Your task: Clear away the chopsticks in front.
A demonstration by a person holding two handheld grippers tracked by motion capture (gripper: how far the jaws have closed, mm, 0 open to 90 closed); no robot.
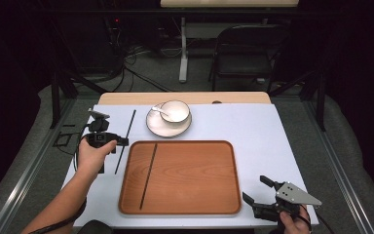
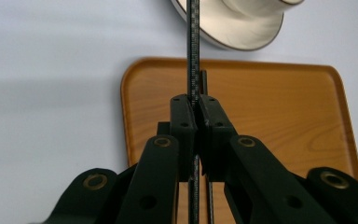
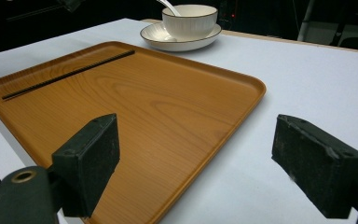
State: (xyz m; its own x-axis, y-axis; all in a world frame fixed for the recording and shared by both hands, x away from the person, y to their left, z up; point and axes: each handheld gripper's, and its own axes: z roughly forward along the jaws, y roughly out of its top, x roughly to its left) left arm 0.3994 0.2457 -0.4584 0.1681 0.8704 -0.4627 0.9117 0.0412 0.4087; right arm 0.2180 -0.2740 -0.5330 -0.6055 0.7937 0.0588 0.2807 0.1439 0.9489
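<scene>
- The tray (image 1: 190, 195) lies on the tabletop (image 1: 253, 126), toward the near edge.
- One chopstick (image 1: 148, 175) lies in the tray, near its left rim, running front to back.
- A second chopstick (image 1: 125, 141) is just left of the tray, clamped in the left tongs (image 1: 119, 142).
- The saucer (image 1: 157, 127) sits behind the tray, with the bowl (image 1: 176, 112) on it and a spoon (image 1: 159, 111) in the bowl.
- The right tongs (image 1: 257, 190) are just off the tray's near right corner, jaws apart.
</scene>
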